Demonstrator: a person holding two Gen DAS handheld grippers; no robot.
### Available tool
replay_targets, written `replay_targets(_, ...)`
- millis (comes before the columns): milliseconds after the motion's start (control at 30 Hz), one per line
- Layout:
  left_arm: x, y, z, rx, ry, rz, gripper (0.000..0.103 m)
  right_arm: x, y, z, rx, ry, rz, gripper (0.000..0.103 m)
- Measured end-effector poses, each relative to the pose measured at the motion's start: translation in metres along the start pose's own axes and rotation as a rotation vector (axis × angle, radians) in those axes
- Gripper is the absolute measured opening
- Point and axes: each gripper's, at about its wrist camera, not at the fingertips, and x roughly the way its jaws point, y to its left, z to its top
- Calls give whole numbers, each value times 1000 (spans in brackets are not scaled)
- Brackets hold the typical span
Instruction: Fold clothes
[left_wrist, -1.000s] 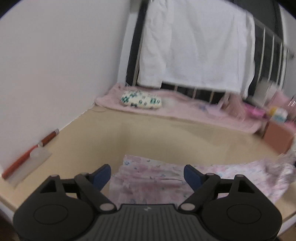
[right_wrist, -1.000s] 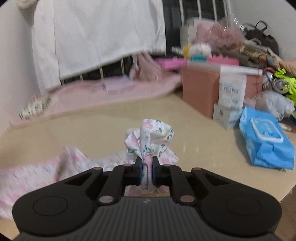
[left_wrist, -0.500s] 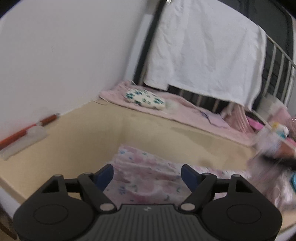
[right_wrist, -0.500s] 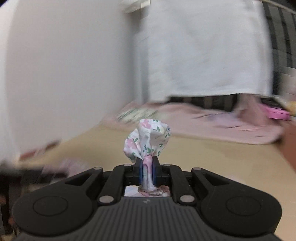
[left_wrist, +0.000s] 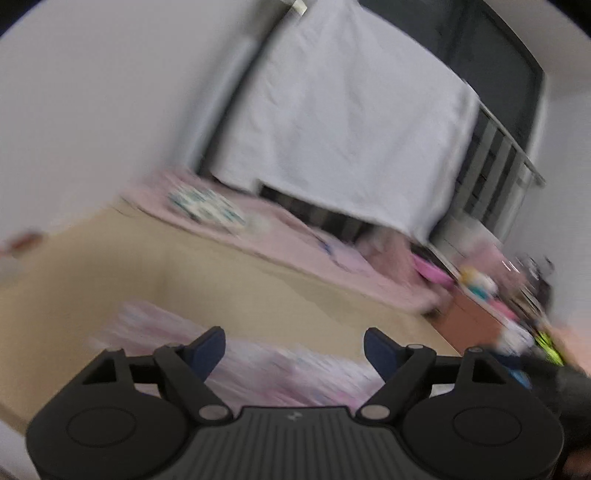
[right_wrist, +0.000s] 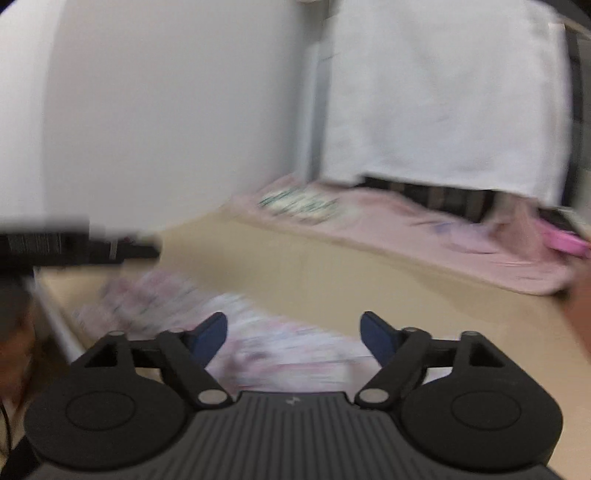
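Both views are blurred. Left gripper (left_wrist: 294, 347) and right gripper (right_wrist: 294, 332) are spread wide, nothing held. Pink floral garment (right_wrist: 280, 350) is laid on the near part of the tan table (right_wrist: 351, 273), apparently doubled over; fold count and neatness cannot be judged.

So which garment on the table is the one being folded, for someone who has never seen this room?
Start at the tan table by the white wall. The floral garment lies flat at its near edge, just ahead of the open right tongs. Its pale pink-and-white flower print sets it apart from the plain pink cloth at the back.
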Motion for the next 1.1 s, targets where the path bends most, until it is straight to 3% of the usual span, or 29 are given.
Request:
replay_targets(33, 10, -9, -4, 28, 38, -20, 80, 0, -14, -6, 53, 15, -12, 85)
replay_targets(133, 37, -36, -16, 138, 78, 22, 73, 1, -57, -25, 211, 61, -50, 85)
replay_targets(267, 63, -32, -25, 105, 169, 69, 55, 2, -114, -49, 423, 123, -100, 63)
replay_targets(400, 62, -30, -29, 148, 171, 59, 54, 8, -156, -68, 590, 168, -122, 51)
replay_targets(433, 61, -30, -31, 163, 170, 60, 54, 11, -157, -69, 615, 170, -112, 42)
replay_targets(467, 60, -31, -32, 178, 169, 60, 54, 14, -159, -70, 655, 175, -72, 17)
replay_targets(500, 59, -33, -34, 192, 170, 59, 54, 16, -164, -70, 723, 164, 2, 5)
replay_targets(567, 62, -34, -38, 201, 184, 50, 54, 21, -170, -67, 845, 139, 147, 5)
replay_targets(667, 60, -36, -44, 225, 175, 56, 54, 34, -150, -44, 875, 87, 305, 3)
replay_targets(767, 62, -36, -41, 205, 188, 56, 54, 47, -123, -17, 774, 91, 361, 6)
replay_targets(833, 60, -34, -39, 186, 195, 51, 54, 43, -124, -11, 688, 92, 292, 21)
replay_targets(867, 58, -31, -37, 157, 196, 36, 53, 38, -133, -15, 676, 91, 252, 50)
replay_targets(900, 56, -28, -35, 129, 197, 20, 52, 30, -147, -24, 685, 84, 194, 61)
replay_targets(1000, 49, -15, -27, 5, 179, -50, 52, 8, -186, -58, 744, 137, 43, 56)
replay_targets(1100, 37, -15, -17, -27, 64, -53, 52, -25, -191, -82, 808, 201, 20, 53)
